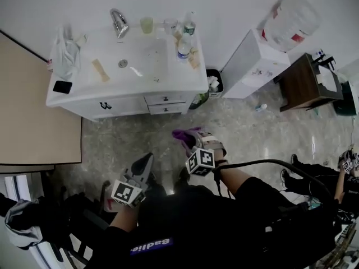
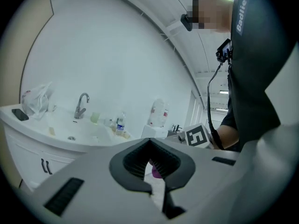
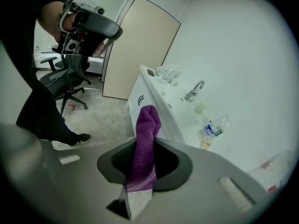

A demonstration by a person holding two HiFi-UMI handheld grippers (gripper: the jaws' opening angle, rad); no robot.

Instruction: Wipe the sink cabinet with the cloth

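The white sink cabinet point(image 1: 120, 103) stands against the far wall, with drawers and a basin on top; it also shows in the left gripper view point(image 2: 28, 148) and the right gripper view point(image 3: 140, 96). My right gripper point(image 1: 189, 137) point(image 3: 140, 171) is shut on a purple cloth point(image 1: 185, 134) point(image 3: 145, 139), which sticks up between its jaws, over the floor short of the cabinet front. My left gripper point(image 1: 147, 161) point(image 2: 152, 169) hangs lower left of it, jaws together and empty, farther from the cabinet.
On the cabinet top are a faucet point(image 1: 118, 22), a cup point(image 1: 146, 24), bottles point(image 1: 183, 46), a phone point(image 1: 62, 87) and a plastic bag point(image 1: 64, 54). A bin point(image 1: 213, 83) and a white unit point(image 1: 252, 66) stand to its right, a beige panel point(image 1: 33, 111) to its left.
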